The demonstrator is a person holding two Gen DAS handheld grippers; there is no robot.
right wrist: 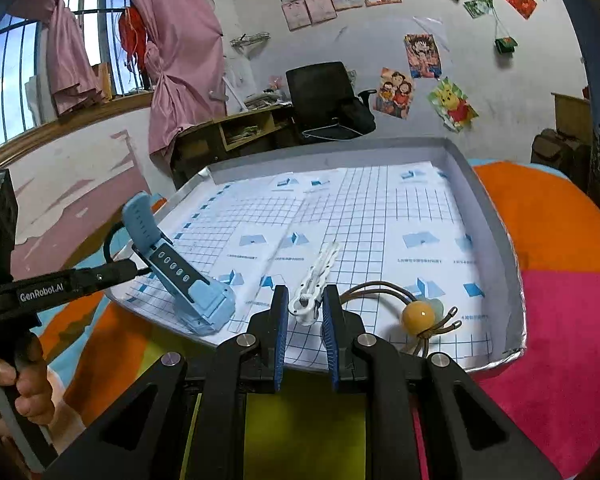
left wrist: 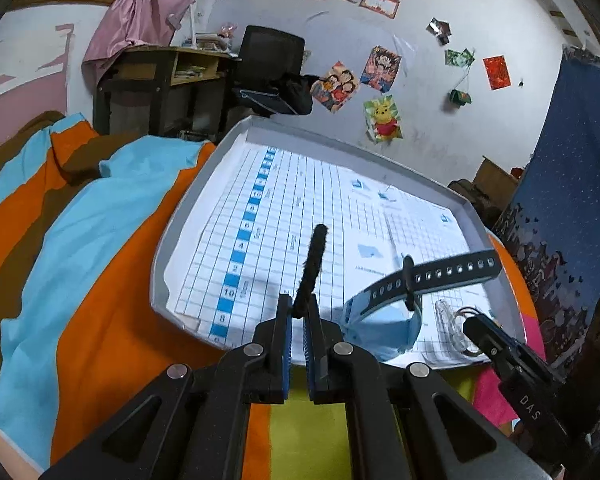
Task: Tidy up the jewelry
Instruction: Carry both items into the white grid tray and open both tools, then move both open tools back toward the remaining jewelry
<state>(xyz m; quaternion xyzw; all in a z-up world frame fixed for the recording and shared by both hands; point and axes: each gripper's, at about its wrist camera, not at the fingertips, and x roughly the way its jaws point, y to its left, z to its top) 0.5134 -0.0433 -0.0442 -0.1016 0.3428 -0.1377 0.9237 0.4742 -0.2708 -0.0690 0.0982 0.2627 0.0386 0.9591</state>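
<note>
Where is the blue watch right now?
The blue watch stands in the tray's near-left corner in the right wrist view, left of the white hair clip.

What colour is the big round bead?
Yellow-orange bead; the right wrist view shows it best.

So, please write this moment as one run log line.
left claw: shut on black fuzzy hair band | right claw: shut on white plastic hair clip

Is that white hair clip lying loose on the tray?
No: the right gripper has its jaws closed on the white hair clip, which sticks out forward over the gridded paper of the tray.
</note>
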